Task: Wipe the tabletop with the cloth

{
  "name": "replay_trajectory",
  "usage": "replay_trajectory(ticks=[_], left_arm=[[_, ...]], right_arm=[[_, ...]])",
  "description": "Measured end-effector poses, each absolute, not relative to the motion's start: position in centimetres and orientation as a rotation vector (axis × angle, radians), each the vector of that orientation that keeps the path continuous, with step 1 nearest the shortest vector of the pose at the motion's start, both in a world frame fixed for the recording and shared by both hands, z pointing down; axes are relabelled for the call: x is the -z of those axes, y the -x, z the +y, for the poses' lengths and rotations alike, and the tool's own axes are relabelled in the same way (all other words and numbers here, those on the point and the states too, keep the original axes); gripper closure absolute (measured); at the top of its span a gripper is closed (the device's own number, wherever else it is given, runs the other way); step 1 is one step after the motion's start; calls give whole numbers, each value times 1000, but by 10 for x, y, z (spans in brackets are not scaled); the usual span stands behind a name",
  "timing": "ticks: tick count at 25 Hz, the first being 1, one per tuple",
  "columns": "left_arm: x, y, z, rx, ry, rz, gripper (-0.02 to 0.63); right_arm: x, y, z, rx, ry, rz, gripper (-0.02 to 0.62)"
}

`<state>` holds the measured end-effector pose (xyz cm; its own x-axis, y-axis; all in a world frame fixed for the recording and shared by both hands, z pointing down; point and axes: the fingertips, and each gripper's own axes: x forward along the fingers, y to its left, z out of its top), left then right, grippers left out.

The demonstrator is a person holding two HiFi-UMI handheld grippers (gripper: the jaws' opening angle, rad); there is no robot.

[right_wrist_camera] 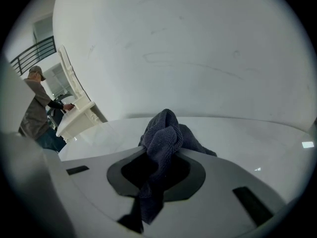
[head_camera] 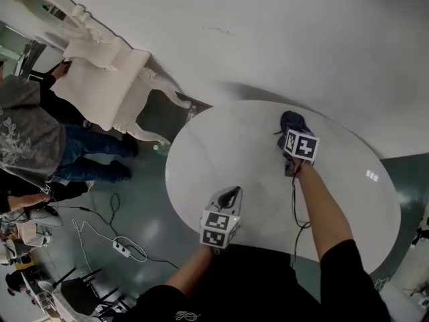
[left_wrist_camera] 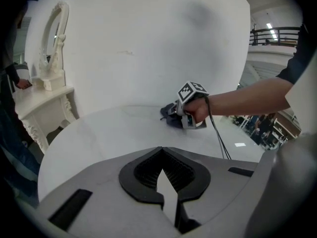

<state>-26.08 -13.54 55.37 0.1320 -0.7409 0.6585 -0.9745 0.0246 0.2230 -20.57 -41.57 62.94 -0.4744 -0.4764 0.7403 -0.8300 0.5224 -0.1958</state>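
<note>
Two tools: I have the right gripper [head_camera: 292,133] out over the far half of the table [head_camera: 228,146], and the left gripper [head_camera: 228,197] sits near my own edge of it.
Right jaws: pinched on the cloth [right_wrist_camera: 163,133]. A dark knitted bunch stands up ahead of the tips, and a tail runs back through the jaw gap towards the camera.
Left jaws: pressed together at the tips with nothing between them, well apart from the cloth.
Cloth position: bunched just in front of the right tips. Its lower folds seem to lie on the tabletop, and the wall is close beyond it.
Step in hand: I judge this to be a wiping stroke at the far rim, with most of the top between the two tools yet to cover.
Doing it well: I'd tilt the right tool down so the bunch flattens under the tips, since a ball wipes only a narrow track. Then I'd draw it back towards me in overlapping passes.
Pressure: light and even. Only fabric should meet the top, never the jaw tips.
Grip: firm, as the thin tail between the jaws could pull free under drag.
Cable [head_camera: 293,206]: it trails behind the right tool across the surface, so I'd steer strokes away from it.
Left tool: best held clear, on my side of the sweep.
</note>
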Motion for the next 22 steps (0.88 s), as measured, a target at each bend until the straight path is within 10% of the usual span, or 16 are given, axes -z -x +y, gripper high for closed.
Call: replay_trajectory(ticks=[22], left_arm=[[-571,369,-81,-362,-1621,-1749,598]], right_arm=[[-633,425,-328,-509,-656,-2278,546]])
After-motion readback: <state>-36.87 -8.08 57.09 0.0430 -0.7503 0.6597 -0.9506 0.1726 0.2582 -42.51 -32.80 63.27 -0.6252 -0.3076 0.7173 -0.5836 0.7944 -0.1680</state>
